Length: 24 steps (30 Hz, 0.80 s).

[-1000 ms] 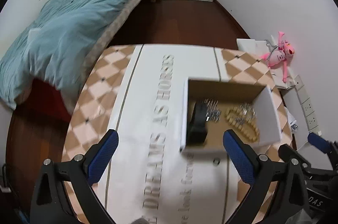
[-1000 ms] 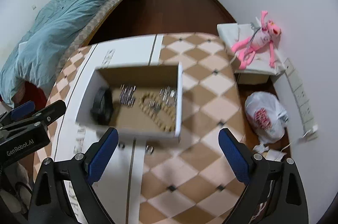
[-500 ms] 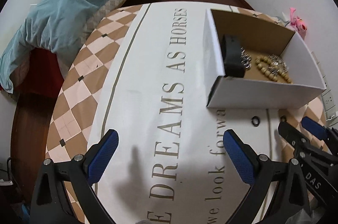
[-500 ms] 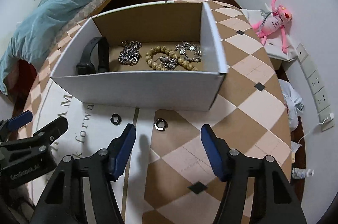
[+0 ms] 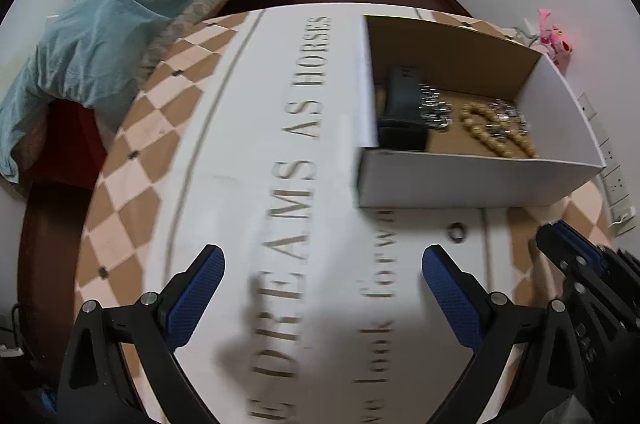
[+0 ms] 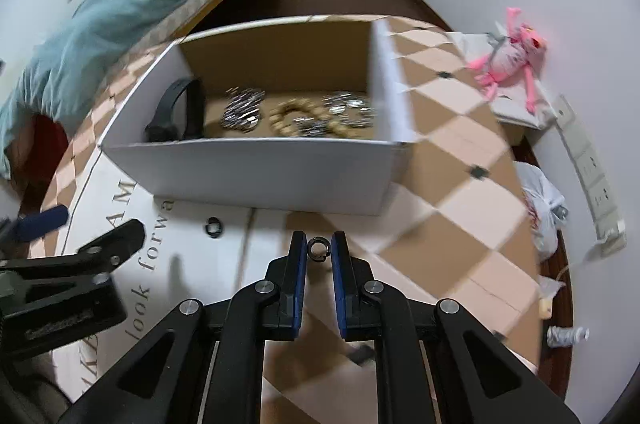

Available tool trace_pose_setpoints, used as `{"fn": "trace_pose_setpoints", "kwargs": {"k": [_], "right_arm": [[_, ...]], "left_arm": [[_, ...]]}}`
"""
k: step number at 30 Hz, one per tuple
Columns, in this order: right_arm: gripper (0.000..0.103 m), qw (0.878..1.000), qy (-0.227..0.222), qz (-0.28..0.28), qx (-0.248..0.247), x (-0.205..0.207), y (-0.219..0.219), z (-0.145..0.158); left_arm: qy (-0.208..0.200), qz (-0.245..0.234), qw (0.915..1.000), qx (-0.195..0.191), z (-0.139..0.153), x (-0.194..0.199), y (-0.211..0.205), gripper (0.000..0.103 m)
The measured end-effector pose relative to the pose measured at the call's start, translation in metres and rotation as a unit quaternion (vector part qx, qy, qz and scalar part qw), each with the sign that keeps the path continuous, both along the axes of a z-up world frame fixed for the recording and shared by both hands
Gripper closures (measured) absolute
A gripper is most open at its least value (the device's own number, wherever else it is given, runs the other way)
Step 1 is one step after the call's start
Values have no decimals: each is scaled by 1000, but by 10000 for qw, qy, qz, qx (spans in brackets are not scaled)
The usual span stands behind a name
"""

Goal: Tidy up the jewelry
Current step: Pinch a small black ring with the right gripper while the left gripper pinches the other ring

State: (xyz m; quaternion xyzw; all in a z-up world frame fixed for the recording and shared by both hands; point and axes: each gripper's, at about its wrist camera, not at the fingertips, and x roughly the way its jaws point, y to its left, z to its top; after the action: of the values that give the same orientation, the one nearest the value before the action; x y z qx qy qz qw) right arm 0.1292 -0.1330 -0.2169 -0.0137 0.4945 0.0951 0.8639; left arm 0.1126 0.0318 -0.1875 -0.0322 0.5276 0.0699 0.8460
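The right tool (image 6: 319, 250) has its jaws drawn narrow around a small ring (image 6: 318, 248) lying on the counter (image 6: 460, 183) just before the white box (image 6: 256, 167) (contact is unclear). A second ring (image 6: 213, 227) lies beside it. The left tool (image 5: 320, 288) hangs wide.

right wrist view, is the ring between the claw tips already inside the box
No, the ring lies on the tablecloth in front of the box.
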Motion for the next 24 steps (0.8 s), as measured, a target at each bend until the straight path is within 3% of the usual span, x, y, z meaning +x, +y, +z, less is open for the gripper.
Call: {"fn": "trace_pose_setpoints", "kwargs": {"k": [3, 8, 10, 12, 13, 14, 15, 17, 18, 20, 24], "right_arm": [[90, 9997, 24, -228, 5, -5, -21, 5], [90, 9987, 113, -500, 50, -5, -47, 3], [90, 9984, 115, -543, 42, -5, -50, 3], [90, 9983, 128, -562, 46, -5, -51, 2], [90, 9982, 134, -581, 54, -5, -52, 2], [90, 9982, 133, -587, 50, -5, -51, 3], [90, 9981, 134, -592, 53, -3, -51, 3], [90, 9981, 110, -608, 49, -2, -53, 5], [90, 9980, 101, -615, 51, -2, -53, 5], [90, 9979, 103, -632, 61, -1, -54, 6], [90, 9978, 109, -653, 72, -5, -56, 8]], "left_arm": [[46, -119, 9997, -204, -4, 6, -17, 2], [-74, -488, 9986, -179, -6, 12, -47, 3], [-119, -587, 9981, -107, -6, 13, -53, 14], [-86, -695, 9975, -64, -8, 16, -60, 42], [-45, -741, 9972, -84, -10, 18, -62, 49], [-6, -779, 9969, -97, -12, 19, -64, 63], [21, -792, 9968, -101, -13, 20, -66, 69], [-34, -811, 9966, -106, -13, 22, -66, 73], [-28, -822, 9965, -130, -13, 22, -66, 82], [-51, -836, 9963, -172, -13, 22, -67, 88], [-90, -874, 9958, -237, -12, 20, -70, 93]]}}
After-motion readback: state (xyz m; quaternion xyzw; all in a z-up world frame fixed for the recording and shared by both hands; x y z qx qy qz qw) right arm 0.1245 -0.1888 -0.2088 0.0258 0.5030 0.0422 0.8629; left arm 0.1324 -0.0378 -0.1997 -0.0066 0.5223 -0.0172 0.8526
